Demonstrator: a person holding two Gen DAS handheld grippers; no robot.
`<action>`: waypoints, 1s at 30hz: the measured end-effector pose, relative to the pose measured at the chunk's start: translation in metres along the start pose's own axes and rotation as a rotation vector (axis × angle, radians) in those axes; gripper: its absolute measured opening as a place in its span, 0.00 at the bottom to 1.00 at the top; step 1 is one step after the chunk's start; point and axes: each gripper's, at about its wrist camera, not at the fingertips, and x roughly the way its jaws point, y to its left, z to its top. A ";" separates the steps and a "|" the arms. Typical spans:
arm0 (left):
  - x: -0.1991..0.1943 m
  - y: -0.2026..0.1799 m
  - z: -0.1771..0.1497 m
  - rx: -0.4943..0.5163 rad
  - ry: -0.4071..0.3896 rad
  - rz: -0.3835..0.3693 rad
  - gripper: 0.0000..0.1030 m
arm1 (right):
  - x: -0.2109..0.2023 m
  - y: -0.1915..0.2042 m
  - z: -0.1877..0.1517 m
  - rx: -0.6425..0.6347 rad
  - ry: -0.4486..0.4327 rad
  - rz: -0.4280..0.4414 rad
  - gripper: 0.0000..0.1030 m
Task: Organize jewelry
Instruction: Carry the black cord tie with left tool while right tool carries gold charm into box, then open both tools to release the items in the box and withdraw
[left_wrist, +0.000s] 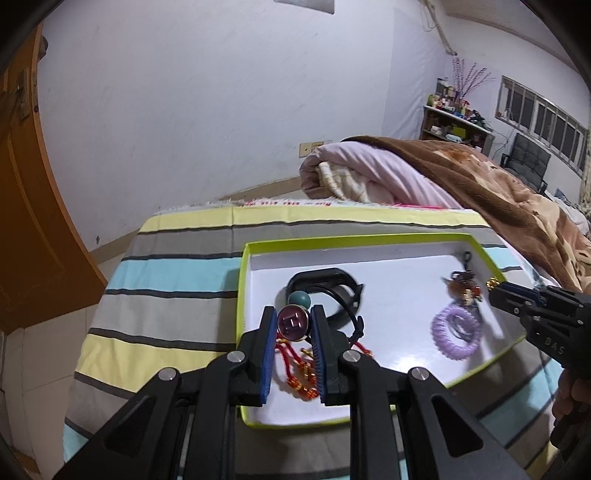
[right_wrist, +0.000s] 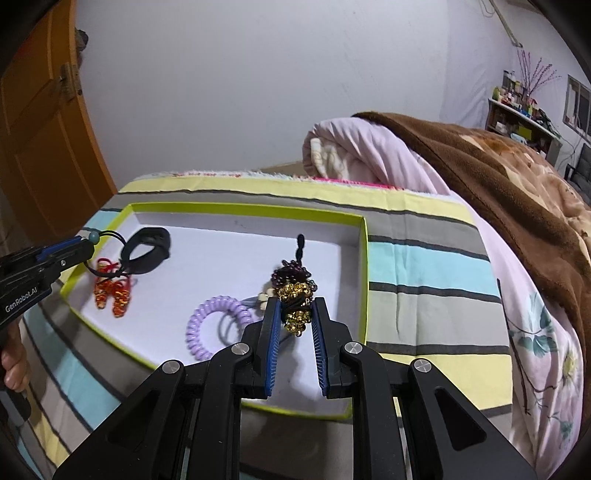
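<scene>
A shallow white tray with a lime-green rim (left_wrist: 244, 280) (right_wrist: 364, 258) lies on a striped cloth. My left gripper (left_wrist: 293, 325) is shut on a round purple pendant (left_wrist: 293, 322) with a teal bead (left_wrist: 298, 298) and black cord, held over the tray's left part. Below it lies a red-and-orange beaded charm (left_wrist: 301, 380) (right_wrist: 110, 291) and a black wristband (left_wrist: 325, 288) (right_wrist: 147, 249). My right gripper (right_wrist: 295, 314) is shut on a gold-and-purple beaded charm (right_wrist: 295, 295) above the tray's right part. A lilac spiral hair tie (left_wrist: 458, 332) (right_wrist: 214, 325) lies beside it.
The tray sits on a striped cloth (left_wrist: 166, 295) (right_wrist: 424, 295) over a bed. Rolled pink and brown blankets (left_wrist: 406, 177) (right_wrist: 443, 166) lie behind and to the right. An orange door (left_wrist: 29, 221) stands left. Shelves (left_wrist: 458, 125) stand far right.
</scene>
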 end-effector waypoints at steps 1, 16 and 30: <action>0.003 0.001 -0.001 -0.006 0.007 0.001 0.19 | 0.003 -0.001 0.000 0.001 0.008 -0.002 0.17; 0.024 0.005 -0.009 -0.010 0.064 0.003 0.20 | 0.017 0.003 -0.004 -0.016 0.051 0.008 0.27; -0.016 0.007 -0.016 -0.020 -0.005 -0.013 0.28 | -0.022 0.007 -0.020 -0.002 -0.002 0.031 0.30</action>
